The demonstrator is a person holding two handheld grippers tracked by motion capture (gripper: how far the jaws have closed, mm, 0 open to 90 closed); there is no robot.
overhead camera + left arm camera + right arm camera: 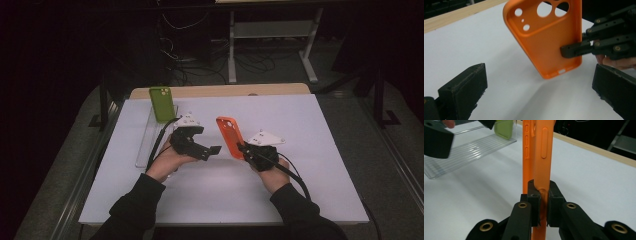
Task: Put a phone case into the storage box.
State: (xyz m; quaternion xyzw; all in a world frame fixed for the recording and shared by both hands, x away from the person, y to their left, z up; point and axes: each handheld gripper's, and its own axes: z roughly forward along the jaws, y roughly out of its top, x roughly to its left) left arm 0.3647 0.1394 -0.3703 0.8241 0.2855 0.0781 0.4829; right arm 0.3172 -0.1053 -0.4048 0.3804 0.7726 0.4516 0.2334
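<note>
An orange phone case (230, 136) is held upright above the white table, with my right gripper (245, 149) shut on its lower edge. The right gripper view looks along the case's side (541, 152), and both pads pinch its wall (543, 202). From the left gripper view the case's inner face (546, 37) with camera cut-outs is in front, the right gripper's finger (574, 51) clamped on its rim. My left gripper (212, 150) is open, its jaws wide apart just left of the case, with nothing between them.
A green phone case (162, 103) stands in a clear slotted rack (147, 140) at the table's left rear. The white sheet (300, 165) covers a wooden table (220, 90). Desk legs and cables lie beyond in the dark.
</note>
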